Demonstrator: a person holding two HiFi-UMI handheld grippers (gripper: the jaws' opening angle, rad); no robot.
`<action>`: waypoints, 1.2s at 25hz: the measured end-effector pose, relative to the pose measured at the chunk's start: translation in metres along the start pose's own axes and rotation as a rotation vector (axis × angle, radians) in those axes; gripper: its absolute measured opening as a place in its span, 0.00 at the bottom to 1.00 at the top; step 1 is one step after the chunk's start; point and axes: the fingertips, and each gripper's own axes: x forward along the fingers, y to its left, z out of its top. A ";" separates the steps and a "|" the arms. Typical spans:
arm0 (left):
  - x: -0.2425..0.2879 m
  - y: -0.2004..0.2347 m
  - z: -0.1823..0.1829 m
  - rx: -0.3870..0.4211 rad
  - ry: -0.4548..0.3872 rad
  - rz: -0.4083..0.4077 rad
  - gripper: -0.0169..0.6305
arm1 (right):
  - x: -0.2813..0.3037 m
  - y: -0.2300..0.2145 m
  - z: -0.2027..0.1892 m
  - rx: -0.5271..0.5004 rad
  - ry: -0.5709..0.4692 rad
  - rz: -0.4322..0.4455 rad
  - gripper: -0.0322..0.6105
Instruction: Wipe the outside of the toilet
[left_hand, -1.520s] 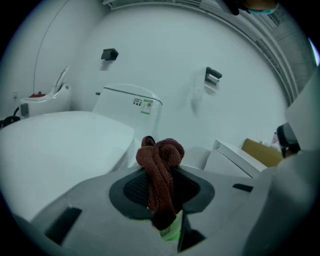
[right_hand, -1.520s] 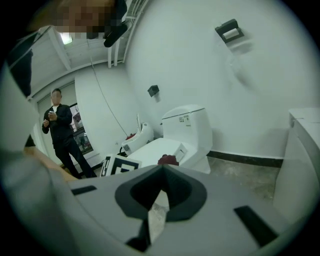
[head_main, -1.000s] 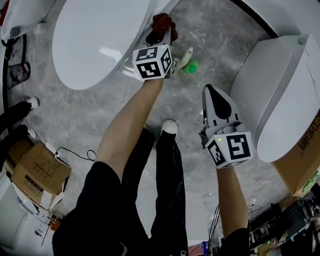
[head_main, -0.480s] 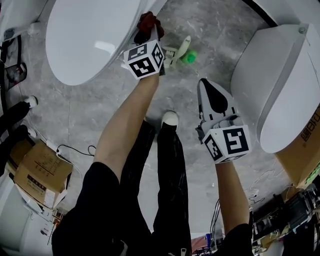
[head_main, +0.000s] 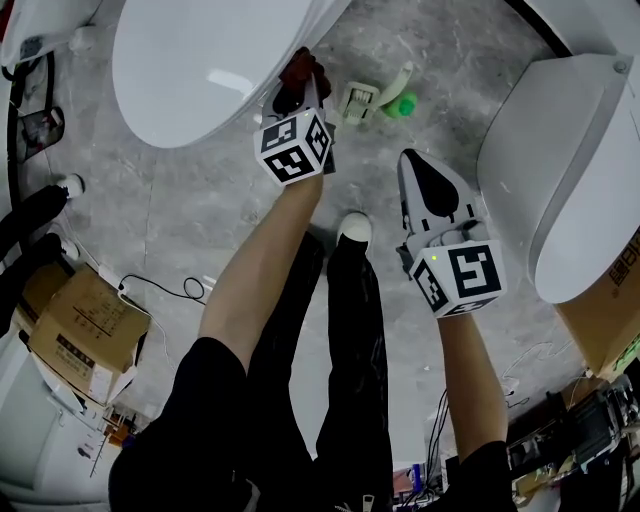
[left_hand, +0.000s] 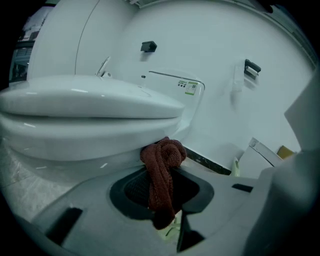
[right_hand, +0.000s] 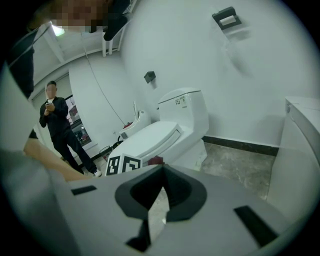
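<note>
Change: since half a second ago the left gripper (head_main: 304, 92) and its cloth (head_main: 303, 70) have slid nearer along the toilet's (head_main: 200, 70) right side. The right gripper (head_main: 412, 160) has hardly shifted.
Left gripper: its jaws pinch the dark red cloth (left_hand: 161, 170). A bunched knot of cloth stands out past the tips and a short tail hangs back behind them.
Cloth: the knot presses on the outside of the bowl just under the closed seat (left_hand: 90, 100), at the toilet's right edge.
Toilet: white, lid down, at the far left of the head view. The cistern (left_hand: 175, 92) stands behind against the wall.
Right gripper: the jaws (right_hand: 161, 170) are pressed together at the tips with nothing between them. It hangs over the floor, well apart from the cloth.
Around: a green bottle (head_main: 400, 103) lies on the floor just right of the cloth. A second toilet (head_main: 570, 170) stands at the right, and a box (head_main: 75, 335) lies near left.
</note>
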 end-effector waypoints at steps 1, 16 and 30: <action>-0.006 0.005 -0.002 0.008 0.002 0.002 0.17 | 0.001 0.004 0.000 -0.004 0.002 0.005 0.05; -0.094 0.089 -0.020 0.087 0.040 0.055 0.16 | 0.006 0.044 -0.007 -0.051 0.030 0.051 0.05; -0.136 0.148 -0.018 0.191 0.065 0.100 0.16 | 0.000 0.062 -0.021 -0.062 0.060 0.083 0.05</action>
